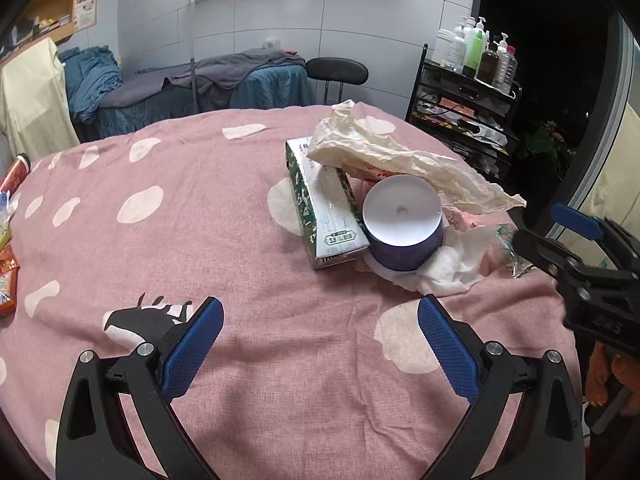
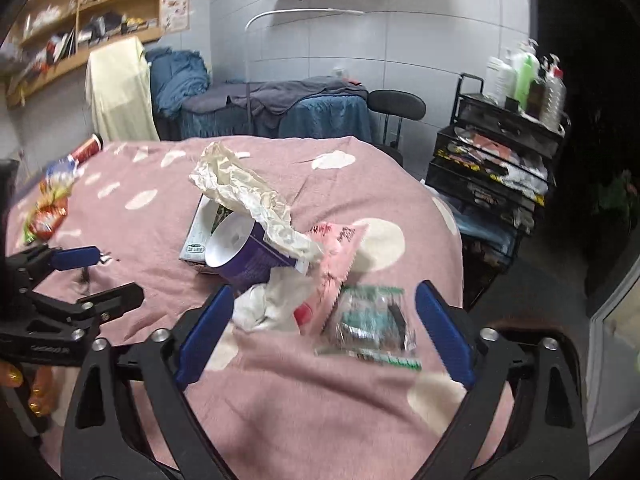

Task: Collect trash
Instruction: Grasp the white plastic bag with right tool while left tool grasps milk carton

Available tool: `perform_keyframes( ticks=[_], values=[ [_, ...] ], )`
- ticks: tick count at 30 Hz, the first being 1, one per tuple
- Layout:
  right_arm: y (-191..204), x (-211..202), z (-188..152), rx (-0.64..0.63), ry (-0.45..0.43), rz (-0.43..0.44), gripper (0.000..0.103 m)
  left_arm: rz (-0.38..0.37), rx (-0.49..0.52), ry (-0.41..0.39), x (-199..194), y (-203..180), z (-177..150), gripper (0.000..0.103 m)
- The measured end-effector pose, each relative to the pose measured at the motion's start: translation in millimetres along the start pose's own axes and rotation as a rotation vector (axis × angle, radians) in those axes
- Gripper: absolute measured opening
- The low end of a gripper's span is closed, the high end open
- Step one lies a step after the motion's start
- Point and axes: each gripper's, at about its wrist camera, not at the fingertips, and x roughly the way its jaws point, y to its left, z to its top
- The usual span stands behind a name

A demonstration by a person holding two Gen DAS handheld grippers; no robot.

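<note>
A heap of trash lies toward the right edge of the surface, which is draped in a pink cloth with white patches [image 1: 248, 240]. In the heap, a green-and-white rectangular carton [image 1: 326, 208] lies on its side, touching a purple paper cup with a white base [image 1: 404, 226], also tipped over. A crumpled cream paper wrapper [image 1: 400, 160] drapes over both. A wadded white tissue [image 1: 448, 268] sits against the cup on the near side, and a pink snack packet with a serrated edge [image 2: 336, 256] rests beside it. Nearest the right edge lies a clear plastic wrapper with green print [image 2: 372, 320].

The left hand-held gripper [image 1: 320, 344] hangs over bare cloth nearer the near edge than the heap, jaws spread wide and holding nothing. The right hand-held gripper [image 2: 324, 332] is also released, its blue padded fingers [image 2: 204, 336] standing either side of the tissue, the pink packet and the clear wrapper without touching them.

Colourful snack bags [image 2: 46, 216] and a red can [image 2: 86, 148] lie at the far left edge.
</note>
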Motion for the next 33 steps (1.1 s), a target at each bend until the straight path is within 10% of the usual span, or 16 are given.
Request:
perform_keyframes(
  ticks=[9,14,25,33],
  values=[
    [14,46,29,-0.107,0.020,-0.004,0.062,0.009,0.011,0.016,7,5,5,0.096],
    [17,58,34,-0.138,0.032,0.053,0.013,-0.003,0.004,0.032,17,8,12,0.095],
    [6,14,36,-0.059,-0.074,0.069,0.007,-0.026,-0.017,0.028,31,2,30,0.094],
    [-2,-16,30,-0.026,-0.122,0.068,0.007,-0.014,-0.118,0.036,55,9,69,0.069]
  ],
)
